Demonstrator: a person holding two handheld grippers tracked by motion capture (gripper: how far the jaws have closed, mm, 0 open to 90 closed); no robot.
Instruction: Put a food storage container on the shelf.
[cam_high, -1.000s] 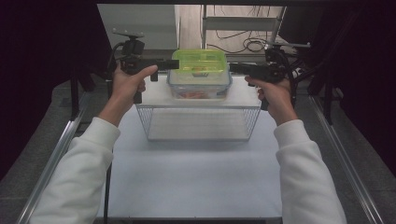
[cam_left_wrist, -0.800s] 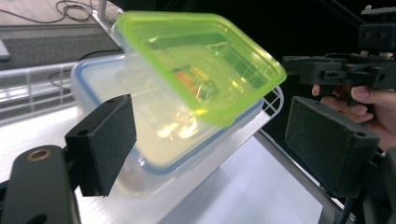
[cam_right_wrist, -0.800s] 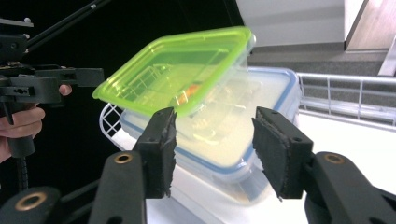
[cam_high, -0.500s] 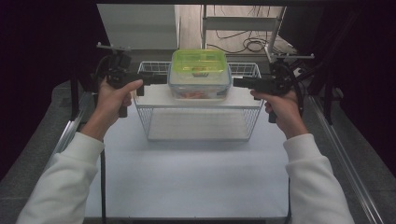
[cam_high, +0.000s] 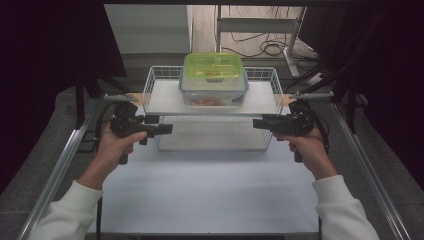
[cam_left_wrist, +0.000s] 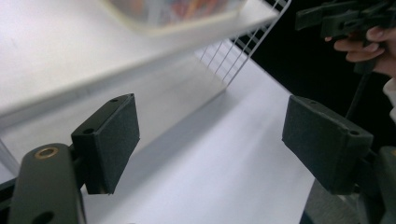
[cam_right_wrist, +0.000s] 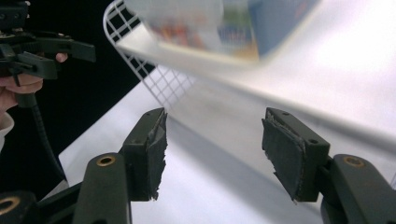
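Green-lidded box (cam_high: 213, 80) | on wire rack (cam_high: 165, 95) | contents blurred, perhaps food | both claws empty

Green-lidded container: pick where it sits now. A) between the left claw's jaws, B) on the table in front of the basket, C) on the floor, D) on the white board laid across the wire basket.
D: the green-lidded container rests on the white board across the wire basket, apart from both claws.

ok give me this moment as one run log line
left gripper: open, empty | right gripper: open, empty, jaws just opening | clear green-lidded plastic box: on white wire rack's shelf
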